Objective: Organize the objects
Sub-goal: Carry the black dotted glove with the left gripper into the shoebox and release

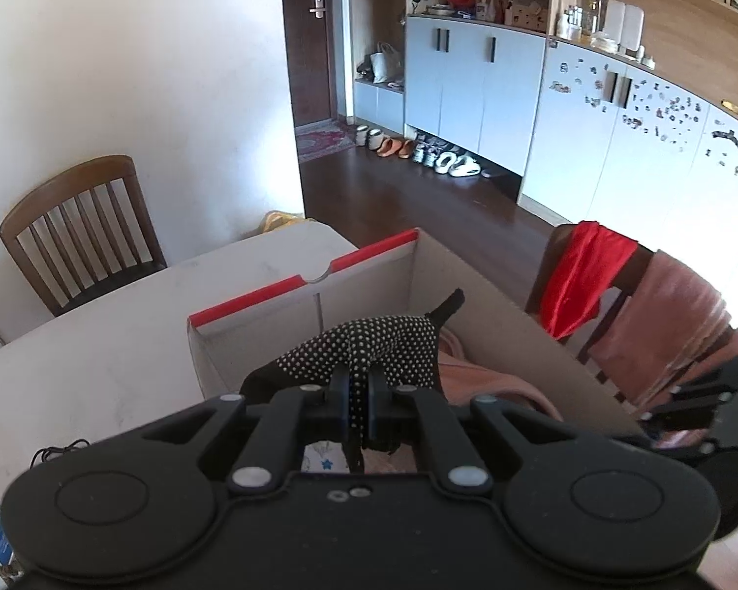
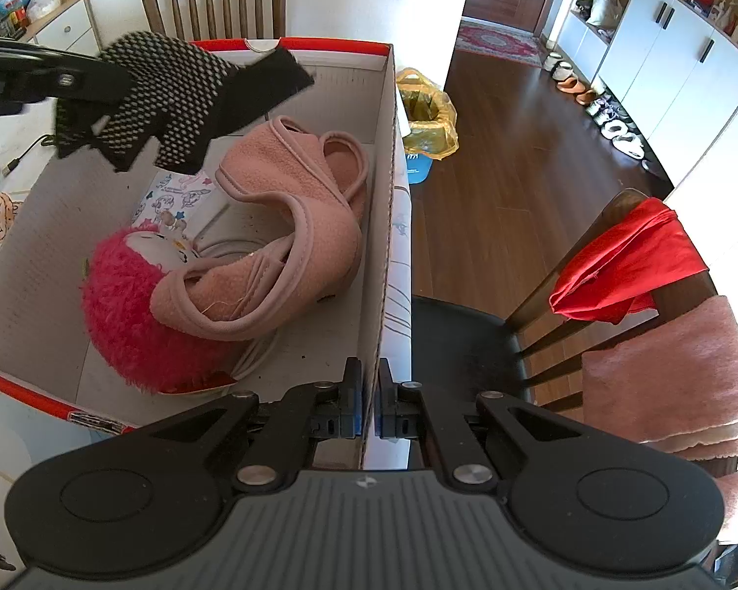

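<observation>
My left gripper (image 1: 358, 396) is shut on a black glove with white dots (image 1: 369, 344), holding it in the air over the open cardboard box (image 1: 265, 317). From the right wrist view the same dotted glove (image 2: 172, 98) hangs above the box's far left part. Inside the box (image 2: 384, 226) lie two pink fleece slippers (image 2: 295, 226), a fluffy pink plush toy (image 2: 123, 309), a printed cloth (image 2: 172, 206) and a white cable (image 2: 258, 351). My right gripper (image 2: 367, 393) is shut on the box's right wall at its near end.
The box stands on a white table (image 1: 98, 344). A chair (image 2: 615, 265) draped with a red cloth (image 2: 625, 260) and a pink towel (image 2: 664, 373) stands right of the box. Another wooden chair (image 1: 78, 226) stands behind the table. A bin with a yellow bag (image 2: 425, 123) sits on the floor.
</observation>
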### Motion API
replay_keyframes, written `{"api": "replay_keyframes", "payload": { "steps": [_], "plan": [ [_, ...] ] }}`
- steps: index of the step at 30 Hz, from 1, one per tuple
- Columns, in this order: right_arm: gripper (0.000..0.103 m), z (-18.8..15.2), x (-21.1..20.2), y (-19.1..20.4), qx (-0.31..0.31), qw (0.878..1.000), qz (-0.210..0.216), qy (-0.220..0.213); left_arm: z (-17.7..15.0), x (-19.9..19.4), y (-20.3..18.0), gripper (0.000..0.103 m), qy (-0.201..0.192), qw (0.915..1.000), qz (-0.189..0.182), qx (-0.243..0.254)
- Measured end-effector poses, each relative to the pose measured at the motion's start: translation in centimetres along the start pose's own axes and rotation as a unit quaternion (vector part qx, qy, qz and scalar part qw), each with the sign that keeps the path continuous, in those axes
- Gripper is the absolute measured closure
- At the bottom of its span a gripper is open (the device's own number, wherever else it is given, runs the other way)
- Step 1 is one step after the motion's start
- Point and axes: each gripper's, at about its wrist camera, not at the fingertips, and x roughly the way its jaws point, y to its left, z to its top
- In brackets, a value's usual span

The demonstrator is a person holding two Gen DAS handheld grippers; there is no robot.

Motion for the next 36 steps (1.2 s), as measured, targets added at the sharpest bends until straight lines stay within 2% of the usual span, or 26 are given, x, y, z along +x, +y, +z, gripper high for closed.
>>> {"api": "replay_keyframes", "payload": {
  "steps": [4, 9, 17, 20, 21, 22, 24, 30, 36],
  "plan": [
    [0.098, 0.1, 0.1, 0.0, -0.001, 1.000, 0.000, 0.001, -0.3, 1.9, -0.4, 0.099, 0.021, 0.9996, 0.009, 0.016],
    [0.098, 0.1, 0.1, 0.0, -0.002, 1.000, 0.000, 0.002, -1.2, 4.1, -1.3, 0.099, 0.070, 0.9965, 0.016, 0.042],
    [0.098, 0.1, 0.2, 0.0, 0.001, 1.000, 0.003, 0.003, -1.9, 6.5, -2.1, 0.098, 0.150, 0.9850, 0.004, 0.086],
    [0.098, 0.0, 0.2, -0.1, 0.003, 1.000, 0.005, 0.004, -1.9, 7.0, -2.4, 0.095, 0.166, 0.9820, 0.004, 0.089],
    [0.098, 0.0, 0.2, -0.1, 0.003, 1.000, 0.005, 0.004, -1.8, 7.1, -2.4, 0.090, 0.173, 0.9809, 0.004, 0.089],
    [0.098, 0.0, 0.2, -0.1, 0.004, 1.000, 0.006, 0.004, -1.9, 7.1, -2.3, 0.084, 0.176, 0.9803, 0.000, 0.089],
    [0.098, 0.1, 0.2, -0.1, 0.004, 1.000, 0.006, 0.005, -1.8, 6.9, -2.3, 0.082, 0.175, 0.9808, -0.004, 0.086],
    [0.098, 0.1, 0.1, -0.2, 0.004, 1.000, 0.006, 0.005, -1.4, 5.7, -2.3, 0.055, 0.154, 0.9846, -0.009, 0.083],
    [0.098, 0.1, 0.1, -0.1, 0.003, 1.000, 0.005, 0.005, -1.1, 3.7, -1.8, 0.047, 0.127, 0.9901, -0.016, 0.058]
  ]
}}
